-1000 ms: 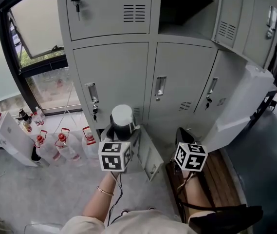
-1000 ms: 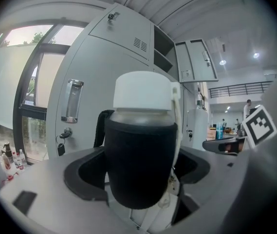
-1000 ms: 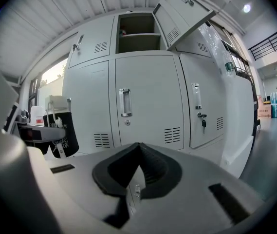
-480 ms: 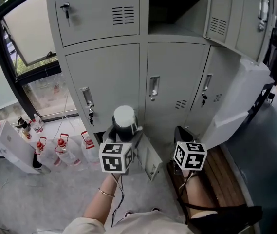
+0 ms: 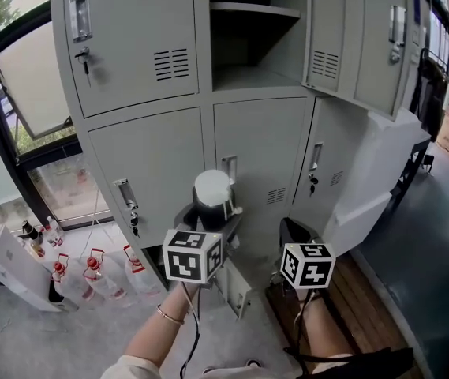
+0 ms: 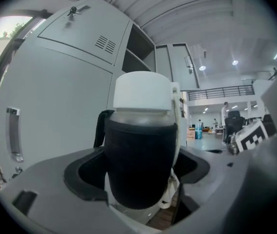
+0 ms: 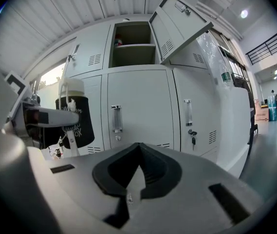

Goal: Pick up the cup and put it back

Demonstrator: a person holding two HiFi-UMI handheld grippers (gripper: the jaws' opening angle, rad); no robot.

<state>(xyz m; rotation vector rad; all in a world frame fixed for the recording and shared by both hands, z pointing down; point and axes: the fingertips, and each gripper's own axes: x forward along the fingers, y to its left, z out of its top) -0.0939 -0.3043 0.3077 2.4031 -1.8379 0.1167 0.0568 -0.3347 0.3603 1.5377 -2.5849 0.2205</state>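
Currently my left gripper [image 5: 207, 219] pinches the cup [image 6: 140, 145] round its black sleeve, white lid up, held upright before the grey lockers [image 5: 149, 152]. My right gripper [image 7: 138, 154] sits just beside it, tongs pressed together on nothing

Bright even daylight, window [image 5: 27, 85] glare, fisheye edge distortion, dark vignetted corners

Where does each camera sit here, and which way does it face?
Head view: on the head, looking down at the lockers; shows forearms and both claws.
Left gripper view: on the left claw, looking along jaws shut on the cup.
Right gripper view: on the right claw, facing the lockers, jaws together, empty.
Shared: all three show the cup.
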